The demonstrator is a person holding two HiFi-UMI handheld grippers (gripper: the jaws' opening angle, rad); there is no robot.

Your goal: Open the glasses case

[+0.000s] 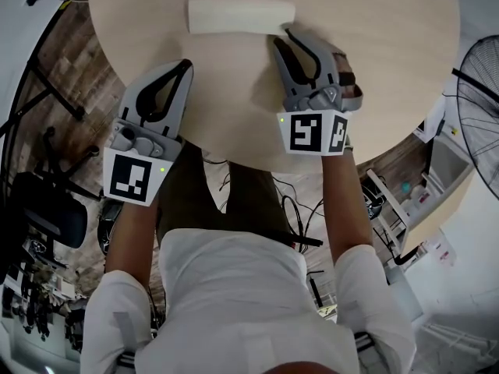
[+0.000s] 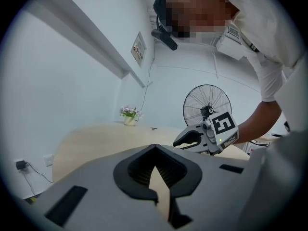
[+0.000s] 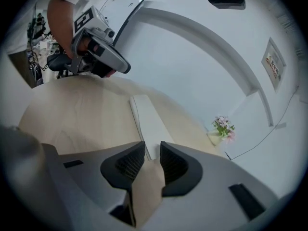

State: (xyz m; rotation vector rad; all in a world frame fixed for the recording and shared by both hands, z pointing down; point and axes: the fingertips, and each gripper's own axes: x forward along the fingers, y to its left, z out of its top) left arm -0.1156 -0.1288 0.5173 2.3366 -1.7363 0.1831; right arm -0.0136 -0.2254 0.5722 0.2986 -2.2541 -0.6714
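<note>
A closed white glasses case [image 1: 240,14] lies flat near the far side of the round wooden table [image 1: 390,45]. My right gripper [image 1: 281,37] is just short of the case's right end, its jaws a narrow gap apart with nothing held. In the right gripper view the case [image 3: 146,119] runs straight ahead, past the slit between the jaws of the right gripper [image 3: 152,149]. My left gripper [image 1: 185,67] hovers over the table's near left part, apart from the case, jaws touching at the tips. The left gripper [image 2: 154,146] is shut on nothing.
A small flower pot [image 3: 221,128] stands at the table's far edge by the white wall. A standing fan [image 1: 479,76] is off the table's right side. An office chair [image 1: 47,216] and cables lie on the floor to the left and below.
</note>
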